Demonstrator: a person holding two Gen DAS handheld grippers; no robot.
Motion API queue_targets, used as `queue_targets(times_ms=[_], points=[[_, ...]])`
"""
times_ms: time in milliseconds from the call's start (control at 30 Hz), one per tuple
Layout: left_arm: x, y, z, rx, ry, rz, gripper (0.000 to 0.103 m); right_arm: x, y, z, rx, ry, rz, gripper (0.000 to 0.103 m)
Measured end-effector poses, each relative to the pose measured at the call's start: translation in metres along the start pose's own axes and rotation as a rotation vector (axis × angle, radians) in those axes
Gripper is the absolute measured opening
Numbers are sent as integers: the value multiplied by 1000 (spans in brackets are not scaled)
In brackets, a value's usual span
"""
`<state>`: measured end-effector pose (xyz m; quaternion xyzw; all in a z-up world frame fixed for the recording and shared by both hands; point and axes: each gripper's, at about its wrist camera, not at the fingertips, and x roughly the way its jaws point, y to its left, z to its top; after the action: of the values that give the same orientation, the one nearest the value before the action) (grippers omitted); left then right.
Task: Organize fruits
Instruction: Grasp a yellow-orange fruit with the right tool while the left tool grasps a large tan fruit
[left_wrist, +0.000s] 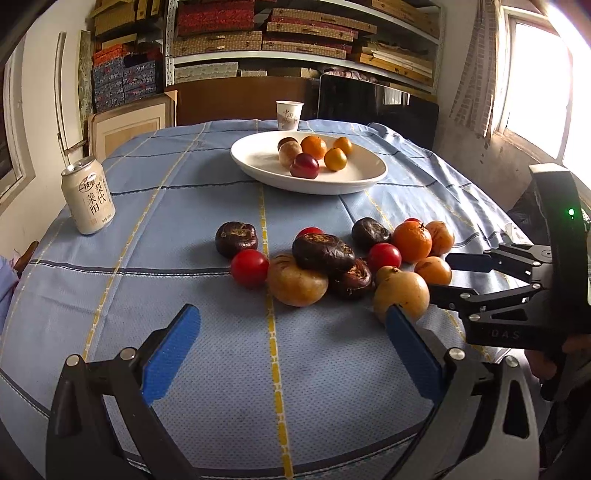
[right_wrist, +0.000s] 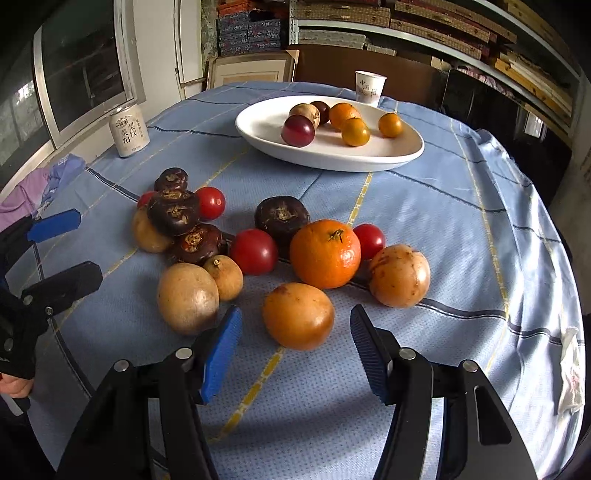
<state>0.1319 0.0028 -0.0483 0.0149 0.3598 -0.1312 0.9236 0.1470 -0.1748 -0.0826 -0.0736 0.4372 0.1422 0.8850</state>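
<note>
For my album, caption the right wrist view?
Open right claw nears a smooth orange-yellow fruit; white oval plate waits beyond.

A red tomato (left_wrist: 309, 232) hides mostly behind the dark water chestnut (left_wrist: 323, 252); the can's (right_wrist: 129, 130) print is unreadable.

Daylight pours in from the blown-out white window (left_wrist: 532, 88) on the right — pure glare there. The fruit throws soft shadows leftward on the pale blue checked tablecloth (right_wrist: 424, 206), sharp mid-frame. Both views bow hard at the edges — corners black, the wooden shelves of patterned boxes (left_wrist: 295, 33) dim.
</note>
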Motion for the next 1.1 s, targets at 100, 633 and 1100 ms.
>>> queue_targets(times_ms=[100, 633, 1100], points=[[0, 0, 0, 5, 2, 2, 98, 2, -2, 0, 12, 5, 9, 62], [7, 3, 2, -12, 27, -1, 98, 10, -6, 3, 42, 27, 34, 58], [0, -1, 3, -1, 16, -69, 98, -12, -23, -13, 146, -28, 77, 40]])
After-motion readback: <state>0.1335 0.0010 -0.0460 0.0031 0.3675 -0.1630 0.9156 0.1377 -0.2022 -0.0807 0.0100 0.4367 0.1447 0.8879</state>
